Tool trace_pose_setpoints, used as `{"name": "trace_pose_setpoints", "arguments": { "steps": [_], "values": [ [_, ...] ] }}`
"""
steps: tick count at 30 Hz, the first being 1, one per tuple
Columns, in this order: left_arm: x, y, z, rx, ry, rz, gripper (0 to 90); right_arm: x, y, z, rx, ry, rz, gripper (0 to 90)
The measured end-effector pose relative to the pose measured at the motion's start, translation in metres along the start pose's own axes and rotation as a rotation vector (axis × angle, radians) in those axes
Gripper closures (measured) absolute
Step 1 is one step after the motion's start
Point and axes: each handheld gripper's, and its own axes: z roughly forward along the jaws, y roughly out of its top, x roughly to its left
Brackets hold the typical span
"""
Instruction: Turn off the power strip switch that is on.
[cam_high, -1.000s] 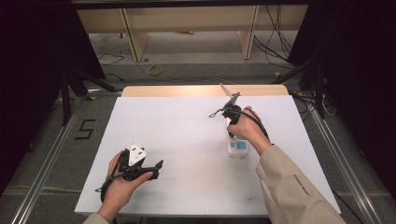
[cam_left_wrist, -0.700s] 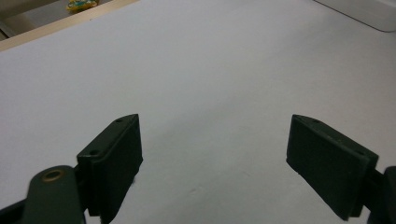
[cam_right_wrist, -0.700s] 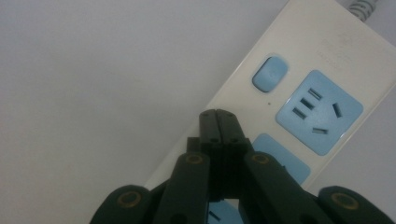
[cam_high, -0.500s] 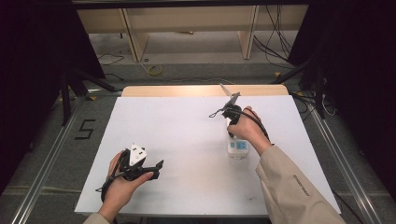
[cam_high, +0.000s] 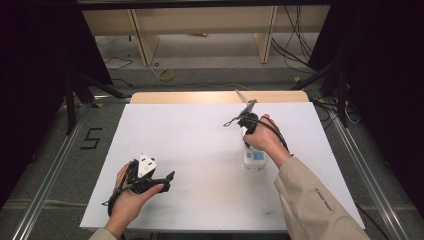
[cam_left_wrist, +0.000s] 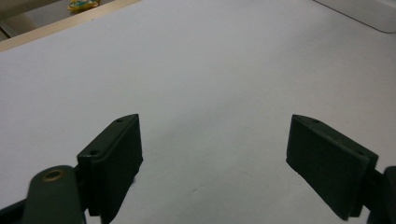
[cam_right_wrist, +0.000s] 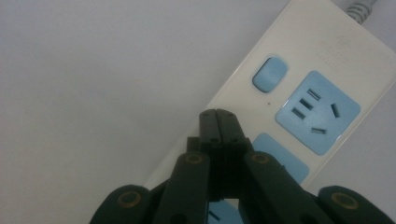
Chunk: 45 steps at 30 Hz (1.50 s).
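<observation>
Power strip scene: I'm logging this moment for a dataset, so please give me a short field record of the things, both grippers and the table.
power strip: white with blue sockets and a blue switch, flat on the table
right gripper: jaws shut together, nothing between them, tips over the strip's edge
left gripper: jaws wide apart, nothing between them, over bare table
table: white top
contact between right gripper and strip: cannot tell
</observation>
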Motion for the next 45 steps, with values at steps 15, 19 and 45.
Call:
{"name": "trace_pose_setpoints", "arguments": {
  "steps": [15,19,45],
  "values": [
    [0.0006,-0.0001,0.0001,0.003,-0.001,-0.002,18.1,-0.0005,-0.0008,-0.0004,-0.007,0.001,-0.005,90.0],
    [0.0005,-0.0001,0.0001,0.002,-0.002,-0.003,18.1,0.0,-0.0005,-0.0006,-0.003,-0.001,-0.005,90.0],
    [0.0012,-0.0001,0.0001,0.002,-0.001,0.0,18.1,-0.002,-0.0009,-0.0005,-0.011,0.01,-0.005,90.0]
  ]
}}
